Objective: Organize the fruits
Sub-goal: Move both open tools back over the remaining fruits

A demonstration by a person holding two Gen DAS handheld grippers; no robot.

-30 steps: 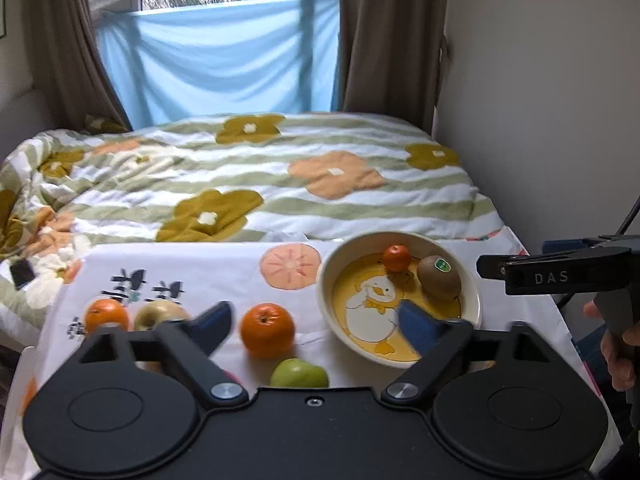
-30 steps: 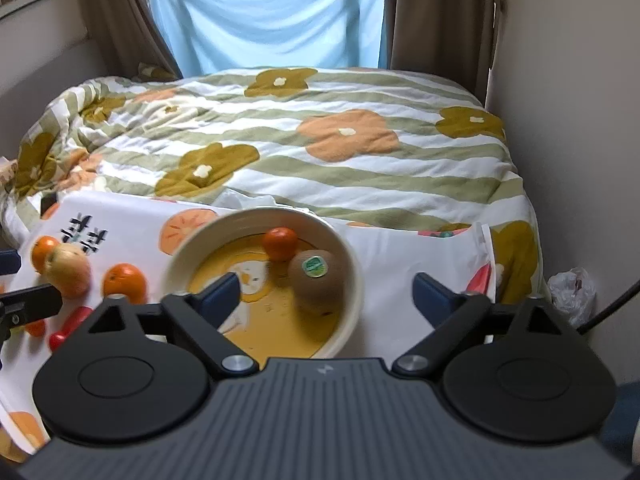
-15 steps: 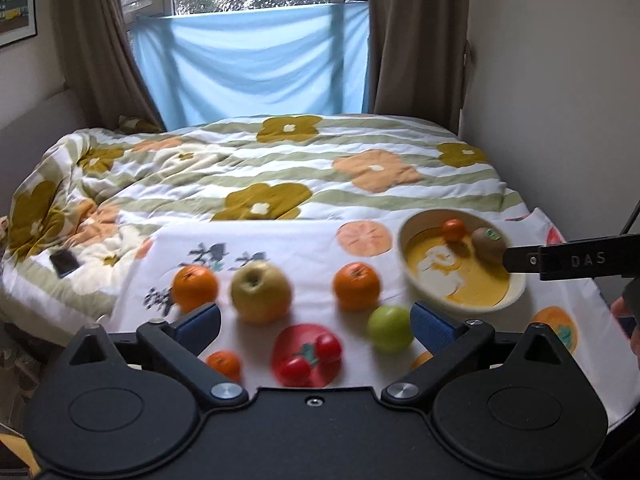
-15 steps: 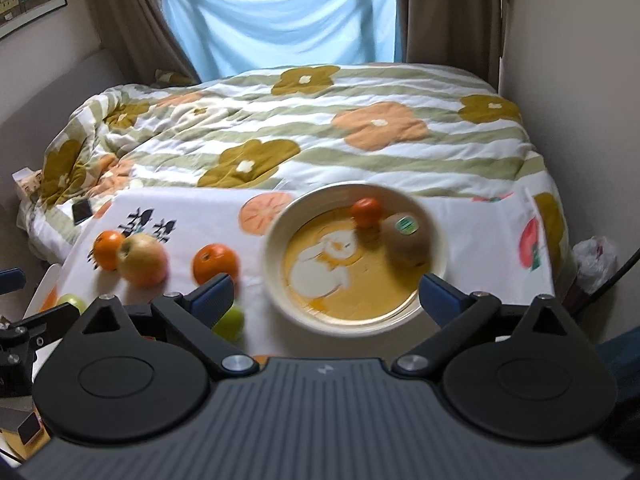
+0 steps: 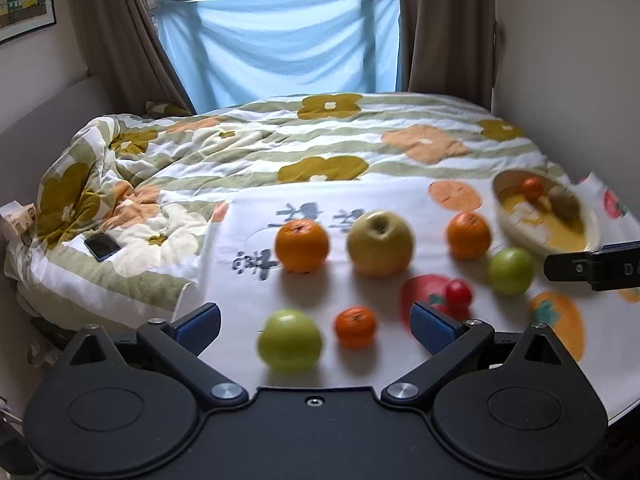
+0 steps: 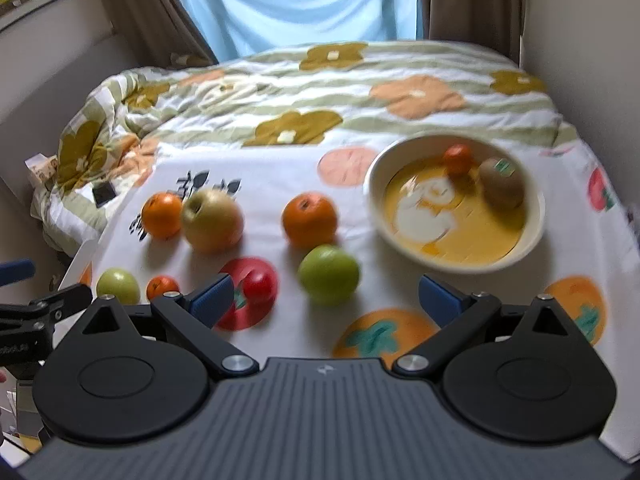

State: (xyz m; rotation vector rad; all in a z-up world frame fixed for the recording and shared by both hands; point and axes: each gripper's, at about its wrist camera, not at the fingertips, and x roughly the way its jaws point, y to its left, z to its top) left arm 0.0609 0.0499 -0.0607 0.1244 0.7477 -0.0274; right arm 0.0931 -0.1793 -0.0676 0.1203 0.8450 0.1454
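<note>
Both my claws, left (image 5: 314, 326) and right (image 6: 326, 294), gape empty above loose fruit on the cloth (image 6: 272, 184); the bowl (image 6: 532, 236) holds two pieces, so next I judge: pick the green apple (image 5: 289, 340).

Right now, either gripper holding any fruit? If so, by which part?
Nothing is held. The left gripper and right gripper are both open and empty, above the white fruit-print cloth.
</note>
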